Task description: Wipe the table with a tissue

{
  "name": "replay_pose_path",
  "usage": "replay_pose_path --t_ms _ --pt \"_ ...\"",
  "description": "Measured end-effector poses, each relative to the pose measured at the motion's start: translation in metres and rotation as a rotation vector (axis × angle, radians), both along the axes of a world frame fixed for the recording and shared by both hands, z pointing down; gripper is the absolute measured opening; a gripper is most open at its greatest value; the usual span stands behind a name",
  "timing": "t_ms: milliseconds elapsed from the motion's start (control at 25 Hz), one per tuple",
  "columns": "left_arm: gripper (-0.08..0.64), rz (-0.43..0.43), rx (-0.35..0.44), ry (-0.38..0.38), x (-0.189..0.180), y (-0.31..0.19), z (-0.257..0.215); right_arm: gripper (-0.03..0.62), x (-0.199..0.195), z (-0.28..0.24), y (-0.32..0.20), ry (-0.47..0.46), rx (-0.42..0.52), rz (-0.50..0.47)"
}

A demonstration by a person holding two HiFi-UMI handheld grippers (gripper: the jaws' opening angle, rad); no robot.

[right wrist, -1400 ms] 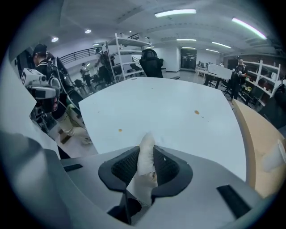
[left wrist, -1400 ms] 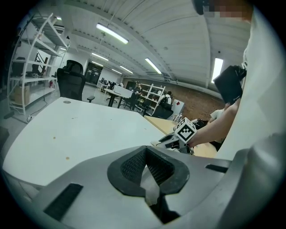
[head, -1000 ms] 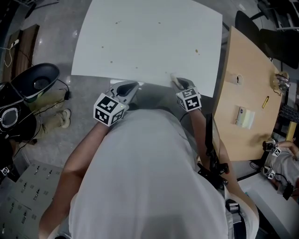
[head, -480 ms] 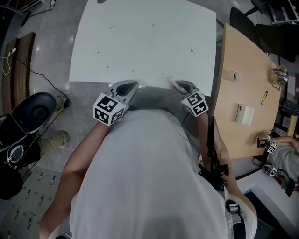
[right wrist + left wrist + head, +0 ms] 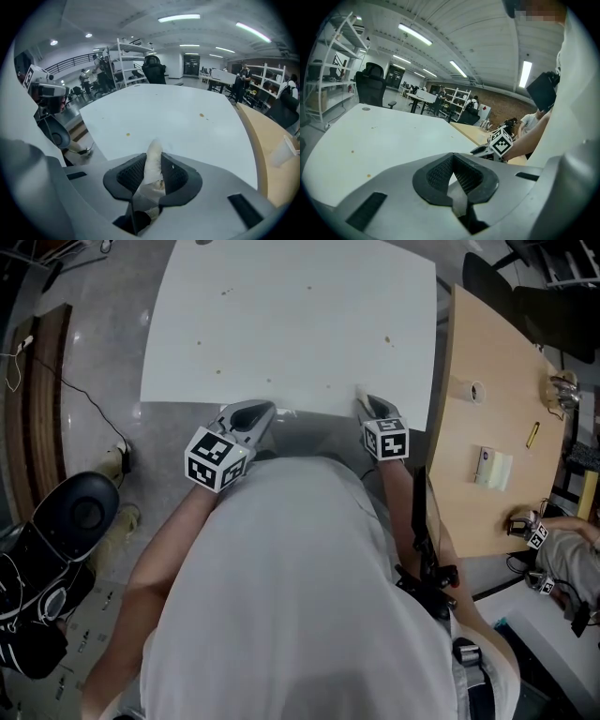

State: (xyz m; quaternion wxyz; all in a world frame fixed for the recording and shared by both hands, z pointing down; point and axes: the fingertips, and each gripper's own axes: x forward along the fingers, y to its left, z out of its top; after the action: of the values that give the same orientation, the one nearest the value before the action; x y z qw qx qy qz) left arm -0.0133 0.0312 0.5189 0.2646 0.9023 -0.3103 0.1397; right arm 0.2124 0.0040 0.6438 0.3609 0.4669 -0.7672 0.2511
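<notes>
The white table (image 5: 291, 324) carries a few small brown spots (image 5: 387, 339), and its near edge lies just ahead of both grippers. My right gripper (image 5: 366, 403) is shut on a rolled white tissue (image 5: 359, 393) that pokes out past its tips over the table edge. In the right gripper view the tissue (image 5: 152, 164) stands pinched between the dark pads of the right gripper (image 5: 153, 157), with the table (image 5: 164, 117) and a spot (image 5: 201, 115) beyond. My left gripper (image 5: 247, 416) is shut and empty. In its own view the left gripper (image 5: 452, 157) faces the table (image 5: 384, 136).
A wooden table (image 5: 487, 409) adjoins on the right, with a tape roll (image 5: 476, 391), a note pad (image 5: 491, 468) and a yellow pen (image 5: 532, 436). A black office chair (image 5: 75, 512) stands on the floor at left. Another person (image 5: 562, 559) sits at far right.
Both grippers stay at the table's near edge; the right one has turned slightly. The black chair at left has slid nearer in the view.
</notes>
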Motion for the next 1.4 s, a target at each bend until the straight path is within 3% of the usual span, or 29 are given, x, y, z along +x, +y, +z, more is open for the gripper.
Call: replay_pose_path --t_ms 80,240,320,640,840,960,1080,1320,1400 --pt "0.005 -0.007 -0.002 0.002 -0.002 0.001 0.001 0.097 -0.007 0.0 0.008 0.005 -0.003 -0.024" --pt "0.005 -0.01 -0.01 0.006 -0.005 0.006 0.005 0.097 -0.039 0.002 0.033 0.008 -0.011 -0.165" --pt "0.005 -0.012 -0.013 0.008 -0.006 0.005 0.005 0.097 -0.05 0.003 0.035 -0.011 -0.018 -0.175" --pt "0.004 -0.026 0.001 0.002 -0.018 0.008 0.003 0.097 -0.05 0.004 -0.004 -0.154 -0.055 0.132" --pt "0.005 -0.06 -0.006 -0.004 -0.035 0.014 0.005 0.097 -0.065 0.004 -0.02 -0.13 -0.04 0.155" --pt "0.005 -0.071 -0.008 -0.001 -0.04 0.017 0.004 0.097 -0.079 0.003 -0.021 -0.112 -0.028 0.108" --pt "0.005 -0.07 -0.005 0.0 -0.04 0.016 0.004 0.097 -0.099 0.003 -0.016 -0.104 -0.019 0.001" --pt "0.005 -0.087 0.017 0.008 -0.042 0.002 0.001 0.097 -0.138 0.003 0.019 -0.183 -0.037 -0.307" --pt "0.005 -0.093 0.024 0.012 -0.043 -0.001 -0.001 0.097 -0.135 -0.003 0.024 -0.231 -0.04 -0.331"
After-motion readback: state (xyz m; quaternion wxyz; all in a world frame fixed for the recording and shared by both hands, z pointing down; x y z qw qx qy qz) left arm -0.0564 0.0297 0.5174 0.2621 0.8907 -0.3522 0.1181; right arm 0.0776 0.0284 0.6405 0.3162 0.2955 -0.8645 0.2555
